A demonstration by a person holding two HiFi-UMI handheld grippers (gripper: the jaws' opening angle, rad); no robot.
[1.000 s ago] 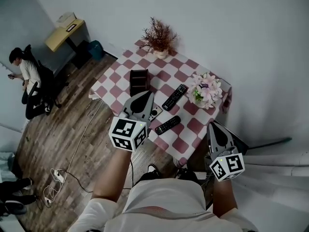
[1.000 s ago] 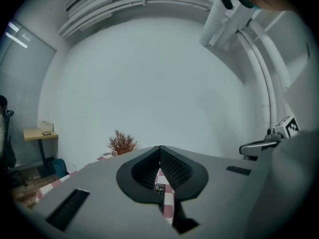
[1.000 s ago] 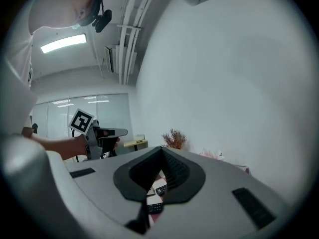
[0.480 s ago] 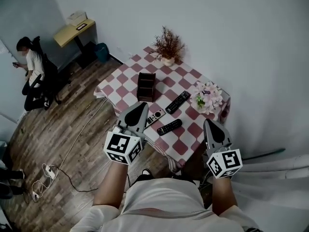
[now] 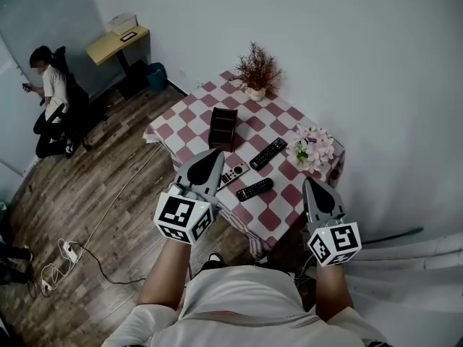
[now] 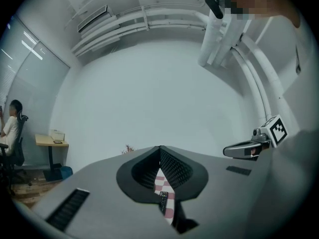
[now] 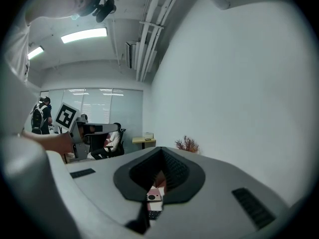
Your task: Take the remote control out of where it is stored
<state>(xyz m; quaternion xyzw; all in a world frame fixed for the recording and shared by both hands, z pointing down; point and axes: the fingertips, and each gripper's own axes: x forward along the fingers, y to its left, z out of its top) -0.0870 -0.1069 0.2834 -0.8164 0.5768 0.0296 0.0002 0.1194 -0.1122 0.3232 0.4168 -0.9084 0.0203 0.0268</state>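
Observation:
On the red-and-white checkered table stands a dark brown storage box. Three remotes lie in front of it: a black remote, a second black remote, and a small light remote. My left gripper hovers over the table's near left edge, shut and holding nothing. My right gripper hangs off the near right corner, jaws together and empty. In the left gripper view, the left gripper frames a black remote. In the right gripper view, the right gripper frames the light remote.
A potted dried plant stands at the table's far corner and a flower bouquet at its right. On the wooden floor to the left lie a cable and power strip. A person sits on a chair near a yellow desk.
Both grippers have drawn back from the table and risen a little, staying shut. The left one no longer overlaps the light remote. The table now looks farther away.

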